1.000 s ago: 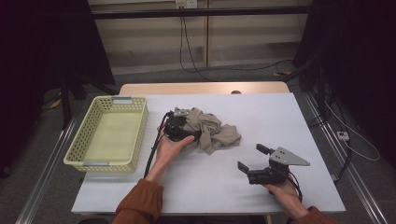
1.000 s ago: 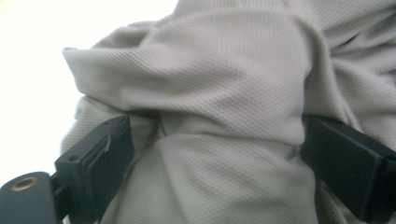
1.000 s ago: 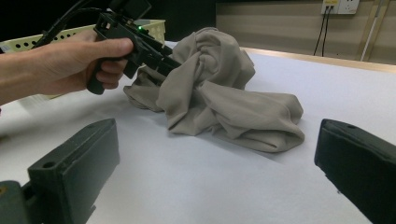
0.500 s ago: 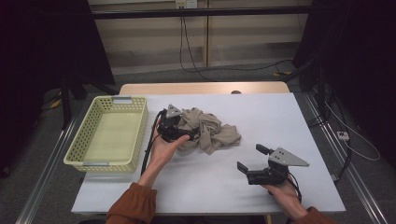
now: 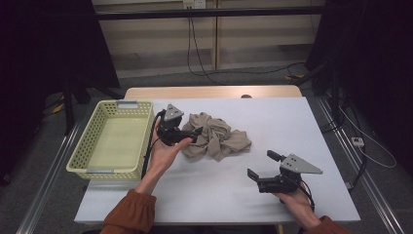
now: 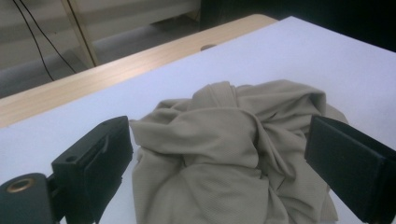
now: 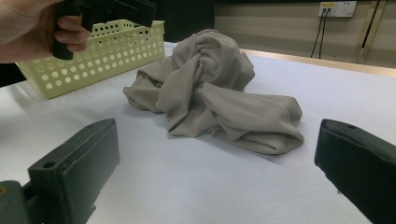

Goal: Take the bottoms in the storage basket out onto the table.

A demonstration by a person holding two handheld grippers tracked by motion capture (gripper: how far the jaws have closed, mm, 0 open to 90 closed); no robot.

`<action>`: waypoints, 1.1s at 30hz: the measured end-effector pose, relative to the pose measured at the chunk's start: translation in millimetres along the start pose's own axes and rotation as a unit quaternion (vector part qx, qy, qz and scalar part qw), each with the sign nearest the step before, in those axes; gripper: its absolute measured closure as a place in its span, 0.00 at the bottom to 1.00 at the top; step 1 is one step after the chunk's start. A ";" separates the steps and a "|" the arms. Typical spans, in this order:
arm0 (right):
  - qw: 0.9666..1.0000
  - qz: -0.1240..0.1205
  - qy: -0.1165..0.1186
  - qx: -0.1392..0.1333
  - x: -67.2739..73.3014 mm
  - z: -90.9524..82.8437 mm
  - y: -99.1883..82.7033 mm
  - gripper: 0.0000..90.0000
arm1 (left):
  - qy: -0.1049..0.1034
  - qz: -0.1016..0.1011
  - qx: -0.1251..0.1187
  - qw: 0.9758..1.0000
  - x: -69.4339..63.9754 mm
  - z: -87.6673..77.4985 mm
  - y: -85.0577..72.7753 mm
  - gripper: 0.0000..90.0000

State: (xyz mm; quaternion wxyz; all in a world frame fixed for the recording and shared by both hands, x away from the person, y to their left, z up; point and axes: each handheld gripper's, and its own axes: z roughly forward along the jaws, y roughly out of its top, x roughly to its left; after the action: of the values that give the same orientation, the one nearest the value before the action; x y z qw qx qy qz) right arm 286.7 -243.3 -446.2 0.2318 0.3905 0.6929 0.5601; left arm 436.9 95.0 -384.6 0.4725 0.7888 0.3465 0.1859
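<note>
A: Where is the beige cloth?
B: It lies crumpled on the white counter, beside the yellow basket.
A: And the claws?
B: The left claw hovers spread over the cloth's edge, pinching nothing. The right claw is spread too, well apart from the cloth.

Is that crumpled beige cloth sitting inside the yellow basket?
No, the crumpled beige cloth lies on the white table, to the right of the yellow basket, whose inside holds nothing.
</note>
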 end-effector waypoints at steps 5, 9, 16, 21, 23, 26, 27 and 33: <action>1.000 -0.001 0.000 0.001 0.7 0.0 0.2 0.00 | -0.001 0.000 -0.005 1.000 -0.2 -8.3 0.6 0.07; 1.000 -0.001 0.000 0.000 0.9 -0.3 0.1 0.00 | -0.001 0.009 -0.010 1.000 -1.9 -15.6 -0.5 0.07; 1.000 0.000 0.000 0.001 1.0 -0.2 0.1 0.00 | -0.003 0.016 -0.014 1.000 -1.6 -28.7 -1.1 0.07; 1.000 0.000 0.002 0.001 1.5 -0.1 0.3 0.00 | -0.003 0.015 -0.024 1.000 -3.2 -38.2 0.1 0.06; 1.000 0.000 0.001 0.001 1.3 0.0 0.2 0.00 | -0.004 0.016 -0.026 1.000 -3.4 -40.0 0.6 0.06; 1.000 -0.001 0.002 0.001 1.2 -0.2 0.2 0.00 | -0.004 0.016 -0.033 0.999 -2.8 -47.0 1.5 0.06; 1.000 -0.002 0.001 0.001 0.9 -0.1 0.1 0.00 | -0.002 0.016 -0.031 0.999 -3.0 -48.7 1.4 0.06; 1.000 0.000 0.001 0.000 1.3 0.0 0.3 0.00 | -0.005 0.016 -0.037 0.999 -3.0 -58.3 -3.0 0.06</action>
State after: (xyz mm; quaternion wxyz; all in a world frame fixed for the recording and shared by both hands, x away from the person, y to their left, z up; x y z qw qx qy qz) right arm 286.0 -242.2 -445.7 0.2312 0.3896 0.6933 0.5604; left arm 397.6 129.8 -358.9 0.4999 0.7772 0.3241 0.2027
